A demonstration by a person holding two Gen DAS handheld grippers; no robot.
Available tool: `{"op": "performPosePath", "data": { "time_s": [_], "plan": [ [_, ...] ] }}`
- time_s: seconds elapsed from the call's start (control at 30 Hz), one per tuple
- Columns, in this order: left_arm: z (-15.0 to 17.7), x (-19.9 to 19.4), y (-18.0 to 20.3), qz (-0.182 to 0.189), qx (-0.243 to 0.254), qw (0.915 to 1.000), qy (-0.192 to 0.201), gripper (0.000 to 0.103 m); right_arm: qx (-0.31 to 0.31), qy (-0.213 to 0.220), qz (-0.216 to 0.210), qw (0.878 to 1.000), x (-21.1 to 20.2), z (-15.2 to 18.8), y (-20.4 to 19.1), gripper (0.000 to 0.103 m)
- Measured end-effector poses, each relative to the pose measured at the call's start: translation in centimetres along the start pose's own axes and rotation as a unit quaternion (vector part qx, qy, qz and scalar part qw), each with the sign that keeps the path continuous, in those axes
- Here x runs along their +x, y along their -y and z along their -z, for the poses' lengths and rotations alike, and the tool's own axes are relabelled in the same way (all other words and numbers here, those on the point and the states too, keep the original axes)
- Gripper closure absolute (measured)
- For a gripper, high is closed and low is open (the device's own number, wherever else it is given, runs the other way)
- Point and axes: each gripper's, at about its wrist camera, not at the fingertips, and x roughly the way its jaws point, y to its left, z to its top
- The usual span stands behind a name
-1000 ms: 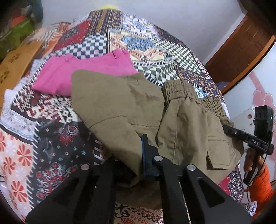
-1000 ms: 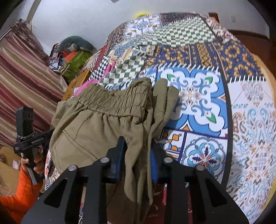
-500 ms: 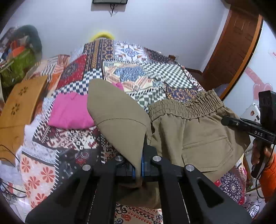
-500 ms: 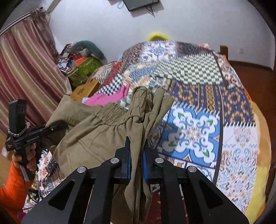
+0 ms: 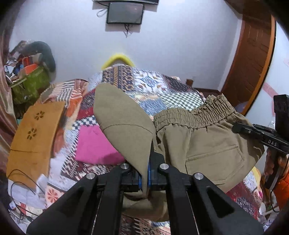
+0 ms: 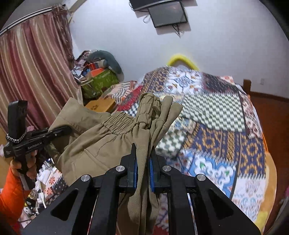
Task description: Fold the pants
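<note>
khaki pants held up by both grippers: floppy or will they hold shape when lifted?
Probably floppy: the khaki cotton pants sag between the left hand-held gripper and the right hand-held gripper. The free flap stands up, so the cloth likely has some body. Likely light: pinches alone hold them.

White wall (image 5: 180, 45) behind, dark screen (image 5: 125, 13) mounted high, striped curtain (image 6: 32, 72) on one side, wooden door (image 5: 252, 63) opposite, patchwork-covered bed (image 6: 216, 112) filling the room.
</note>
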Motion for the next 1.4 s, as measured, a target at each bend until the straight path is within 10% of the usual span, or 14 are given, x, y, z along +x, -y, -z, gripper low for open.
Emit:
{"op": "performPosePath", "data": {
  "time_s": [0.93, 1.4],
  "plan": [
    [-4.6, 12.5, -13.8, -0.054, -0.055, 0.9966, -0.029, 0.1, -0.026, -0.023, -0.011, 0.999, 17.2, -6.5, -1.5, 0.094],
    [1.0, 22.0, -19.9, -0.073, -0.111, 0.9817, -0.136, 0.094, -0.021, -0.105, 0.028, 0.994, 23.2, -2.5, 1.2, 0.093]
  ]
}}
